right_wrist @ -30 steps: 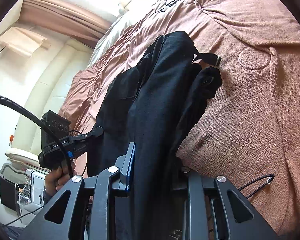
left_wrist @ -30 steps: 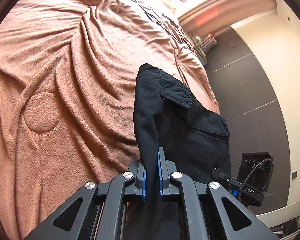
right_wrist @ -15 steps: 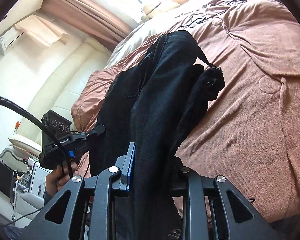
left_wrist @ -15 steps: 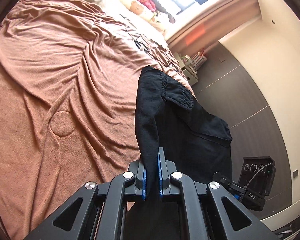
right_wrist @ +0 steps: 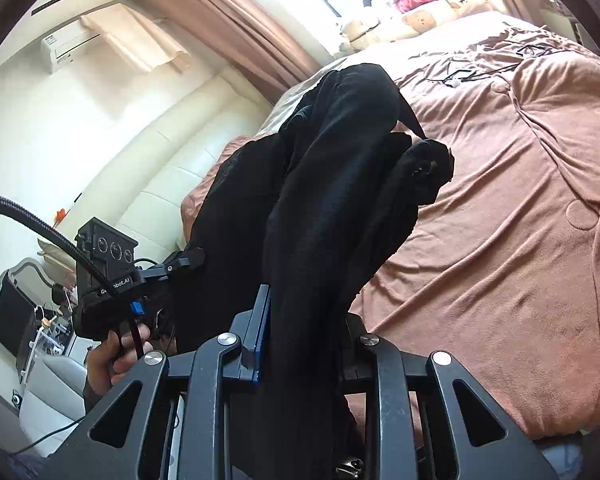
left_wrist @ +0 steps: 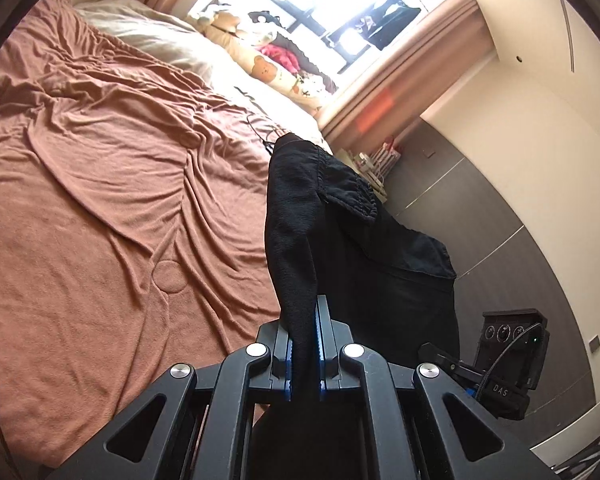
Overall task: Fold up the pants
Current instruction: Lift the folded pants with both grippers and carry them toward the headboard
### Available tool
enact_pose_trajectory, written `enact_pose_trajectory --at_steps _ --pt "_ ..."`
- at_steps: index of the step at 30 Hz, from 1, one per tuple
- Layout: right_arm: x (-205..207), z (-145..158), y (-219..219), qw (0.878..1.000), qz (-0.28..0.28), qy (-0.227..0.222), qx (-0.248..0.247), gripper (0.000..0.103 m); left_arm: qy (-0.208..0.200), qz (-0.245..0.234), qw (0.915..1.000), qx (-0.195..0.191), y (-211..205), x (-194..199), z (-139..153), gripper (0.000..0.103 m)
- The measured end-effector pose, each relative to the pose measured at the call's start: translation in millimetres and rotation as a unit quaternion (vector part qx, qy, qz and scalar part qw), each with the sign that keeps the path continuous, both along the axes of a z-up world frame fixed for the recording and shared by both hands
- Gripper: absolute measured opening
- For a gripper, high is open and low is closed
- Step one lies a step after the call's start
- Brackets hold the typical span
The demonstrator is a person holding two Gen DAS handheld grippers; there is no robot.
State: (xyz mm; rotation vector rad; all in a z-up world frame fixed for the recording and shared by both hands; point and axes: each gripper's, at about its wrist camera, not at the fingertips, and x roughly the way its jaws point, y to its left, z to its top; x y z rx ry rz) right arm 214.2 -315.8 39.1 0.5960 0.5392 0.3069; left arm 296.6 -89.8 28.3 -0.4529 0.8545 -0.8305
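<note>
Left wrist view: left gripper (left_wrist: pixel 304 344) and right gripper (right_wrist: pixel 300 344) jaws are clamping black fabric pants (left_wrist: pixel 364 264), hanging them clear above the brown-blanketed bed (left_wrist: pixel 100 208) for straightening.

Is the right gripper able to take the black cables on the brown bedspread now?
Probably not: the right gripper is shut on the black pants, and the black cables lie far off.

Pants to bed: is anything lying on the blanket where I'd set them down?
Nothing visible. The black pants hang pinched in both claws, left and right, above bare brown blanket; cables lie only near the pillows.
</note>
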Motion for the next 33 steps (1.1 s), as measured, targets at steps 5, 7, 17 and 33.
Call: enact_pose_trajectory --at_steps 5,7,17,33 --pt "7.6 13.1 22.0 1.0 0.015 -0.016 -0.015 0.022 -0.016 0.019 0.9997 -0.002 30.5 -9.7 18.6 0.009" --pt "12.8 16.9 32.6 0.999 0.023 -0.021 -0.016 0.022 -0.022 0.028 0.9994 -0.001 46.7 -13.0 27.0 0.009" --pt "52.4 25.3 92.6 0.996 0.069 -0.045 -0.027 0.022 -0.051 0.078 0.9957 -0.002 135.8 -28.3 54.7 0.009" --pt "144.7 33.3 206.1 0.986 0.15 -0.063 -0.037 0.022 -0.084 0.153 0.9847 0.003 290.9 -25.1 78.0 0.008"
